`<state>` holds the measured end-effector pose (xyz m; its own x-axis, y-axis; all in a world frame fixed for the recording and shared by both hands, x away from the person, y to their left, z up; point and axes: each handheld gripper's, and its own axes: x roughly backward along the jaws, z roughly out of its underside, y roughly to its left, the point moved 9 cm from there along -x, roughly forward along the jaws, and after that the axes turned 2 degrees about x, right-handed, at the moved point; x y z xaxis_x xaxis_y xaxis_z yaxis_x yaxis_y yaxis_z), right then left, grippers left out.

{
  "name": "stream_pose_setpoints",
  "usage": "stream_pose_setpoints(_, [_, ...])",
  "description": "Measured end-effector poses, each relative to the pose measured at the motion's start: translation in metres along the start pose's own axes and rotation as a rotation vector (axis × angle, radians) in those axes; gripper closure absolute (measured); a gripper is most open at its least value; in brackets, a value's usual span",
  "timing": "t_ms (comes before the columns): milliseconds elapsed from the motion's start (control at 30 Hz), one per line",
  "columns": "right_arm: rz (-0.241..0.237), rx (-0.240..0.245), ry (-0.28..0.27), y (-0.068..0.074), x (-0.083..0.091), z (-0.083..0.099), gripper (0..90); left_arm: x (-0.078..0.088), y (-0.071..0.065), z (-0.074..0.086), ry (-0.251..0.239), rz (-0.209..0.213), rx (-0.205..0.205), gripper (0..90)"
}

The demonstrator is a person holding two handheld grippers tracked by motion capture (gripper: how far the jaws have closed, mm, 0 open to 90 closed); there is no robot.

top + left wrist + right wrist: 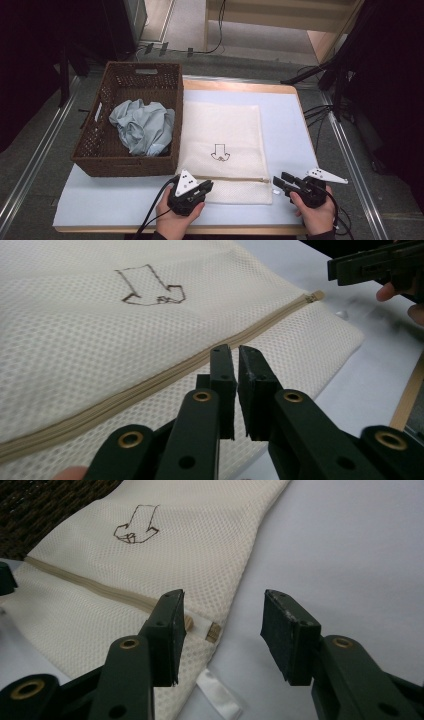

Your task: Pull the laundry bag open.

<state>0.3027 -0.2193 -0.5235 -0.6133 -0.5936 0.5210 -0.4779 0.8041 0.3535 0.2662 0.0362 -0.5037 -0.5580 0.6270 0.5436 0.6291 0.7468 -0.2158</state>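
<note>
the cream mesh laundry bag lies flat on the pale blue table, its left edge against the wicker basket, which holds a crumpled grey-blue cloth. the tan zipper runs along the bag's near end, from 9 to 3 o'clock.

left gripper: at the bag's near left corner, 7 o'clock of the printed arrow. jaws together over the mesh just short of the zipper; whether any fabric is pinched between them cannot be told.

right gripper: at the bag's near right corner, 4 o'clock of the arrow. jaws apart, with the zipper end and a white tag lying just beyond them, nothing clamped.

open table surface lies to the right of the bag and along the near edge.
</note>
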Motion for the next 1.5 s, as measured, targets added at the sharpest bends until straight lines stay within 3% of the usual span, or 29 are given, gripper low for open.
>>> stream_pose_setpoints(367, [-0.039, -0.011, 0.038, 0.006, -0.005, 0.013, 51.8, -0.043, -0.026, -0.003, 0.071, 0.037, -0.031, 90.0])
stream_pose_setpoints(467, [-0.052, -0.006, 0.051, 0.008, -0.008, 0.015, 47.8, -0.053, -0.028, 0.004, 0.103, 0.036, -0.046, 90.0])
stream_pose_setpoints(500, [-0.053, -0.001, 0.059, 0.008, -0.012, 0.016, 42.0, -0.055, -0.029, 0.005, 0.114, 0.034, -0.047, 90.0])
stream_pose_setpoints(800, [-0.035, 0.028, 0.084, 0.014, -0.021, 0.017, 36.9, -0.061, -0.029, 0.01, 0.162, 0.026, -0.057, 90.0])
stream_pose_setpoints(867, [-0.045, 0.018, 0.084, 0.017, -0.023, 0.017, 36.9, -0.061, -0.029, 0.011, 0.171, 0.031, -0.052, 90.0])
stream_pose_setpoints(967, [-0.097, -0.022, 0.091, 0.023, -0.024, 0.017, 39.1, -0.061, -0.028, 0.011, 0.176, 0.033, -0.049, 90.0])
stream_pose_setpoints(1200, [-0.098, -0.025, 0.084, 0.025, -0.022, 0.016, 42.2, -0.061, -0.029, 0.012, 0.171, 0.035, -0.055, 90.0])
stream_pose_setpoints(1333, [-0.121, -0.031, 0.052, 0.029, -0.018, 0.011, 42.3, -0.061, -0.029, 0.012, 0.174, 0.033, -0.06, 90.0])
stream_pose_setpoints(1500, [-0.131, -0.009, 0.038, 0.035, -0.015, 0.008, 43.9, -0.061, -0.029, 0.012, 0.172, 0.037, -0.055, 90.0])
